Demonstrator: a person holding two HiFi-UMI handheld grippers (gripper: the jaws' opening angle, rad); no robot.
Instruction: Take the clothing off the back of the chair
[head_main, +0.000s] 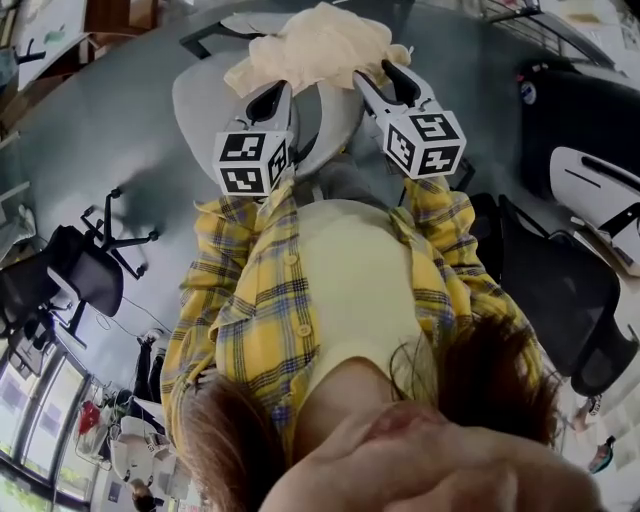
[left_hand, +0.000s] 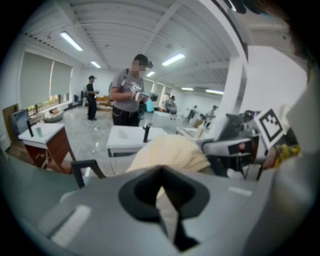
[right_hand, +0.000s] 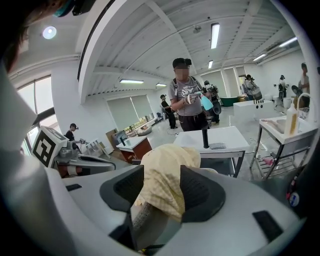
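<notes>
In the head view a cream piece of clothing (head_main: 320, 45) lies bunched above the light grey chair (head_main: 200, 100), with both grippers at its near edge. My left gripper (head_main: 272, 95) has its jaws nearly together on a thin fold; in the left gripper view that sliver of cream clothing (left_hand: 170, 152) runs down between the closed jaws of the left gripper (left_hand: 162, 192). My right gripper (head_main: 385, 75) stands with its jaws apart. In the right gripper view the clothing (right_hand: 167, 175) hangs loosely in the wide gap of the right gripper (right_hand: 162, 187).
A black office chair (head_main: 85, 270) stands at the left and another black chair (head_main: 560, 300) at the right. White tables (right_hand: 215, 137) and a wooden desk (left_hand: 47, 140) stand ahead. A person (right_hand: 187, 100) stands behind the tables, with others farther back.
</notes>
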